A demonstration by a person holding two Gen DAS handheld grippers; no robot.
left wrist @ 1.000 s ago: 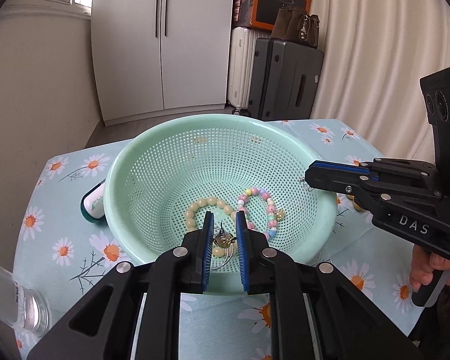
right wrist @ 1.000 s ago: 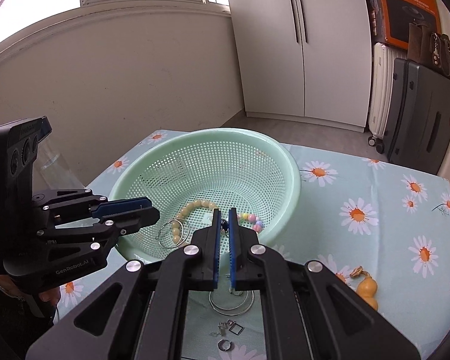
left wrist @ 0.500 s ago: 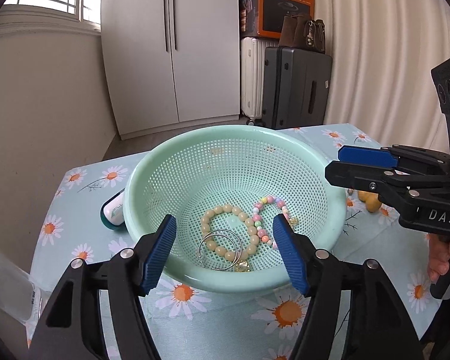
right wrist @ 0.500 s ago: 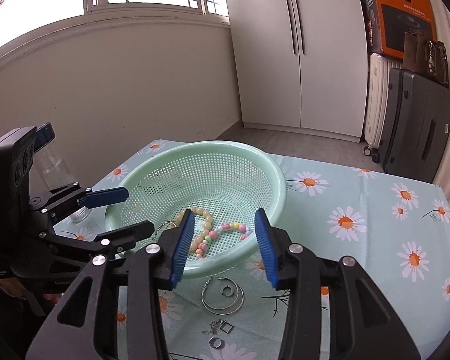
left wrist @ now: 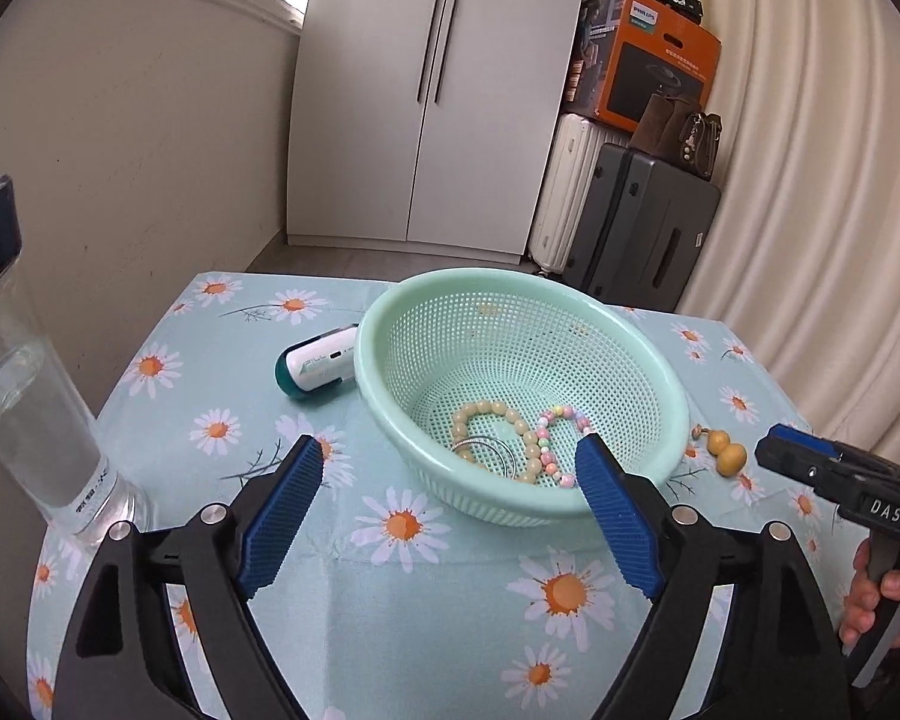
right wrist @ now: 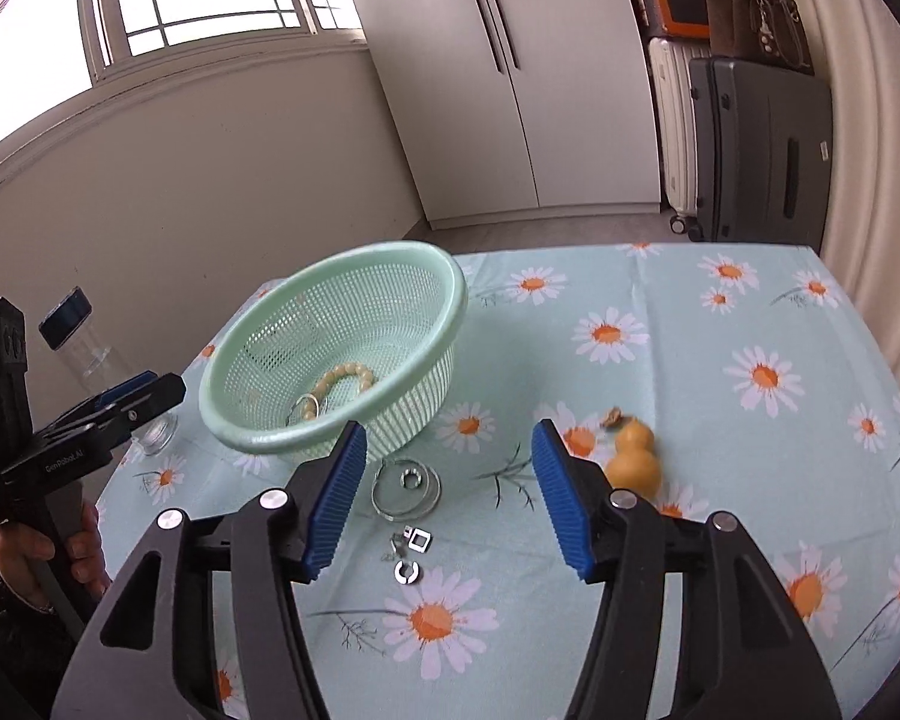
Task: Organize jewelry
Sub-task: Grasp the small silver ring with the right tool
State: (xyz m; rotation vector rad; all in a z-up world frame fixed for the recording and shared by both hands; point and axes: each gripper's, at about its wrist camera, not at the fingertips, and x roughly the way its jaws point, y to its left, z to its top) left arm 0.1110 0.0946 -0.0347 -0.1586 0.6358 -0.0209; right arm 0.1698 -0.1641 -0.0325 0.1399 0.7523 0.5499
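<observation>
The left gripper [left wrist: 447, 483] has its jaws spread wide with nothing between them, hanging over the worktop [left wrist: 222, 360] just short of the mint basket [left wrist: 624, 498]. The right gripper [right wrist: 450, 492] is likewise wide open and empty-handed, its jaws framing bare cloth beside the basket [right wrist: 258, 435].

Only the left wrist view looks down into the basket, where a cream bead bracelet [left wrist: 498, 411], a pastel bead bracelet [left wrist: 549, 444] and silver hoops [left wrist: 486, 450] lie together on the bottom. It also shows a white and teal case [left wrist: 318, 369] lying against the basket's far-left wall and a water bottle [left wrist: 36, 420] well to the left of it.

Only the right wrist view shows the jewelry outside the basket: a large hoop earring [right wrist: 407, 487] on the cloth just in front of the basket, then a square charm [right wrist: 419, 539] and an open ring [right wrist: 407, 573] a little further from it. A small yellow gourd [right wrist: 633, 459] lies to the right of the basket.
</observation>
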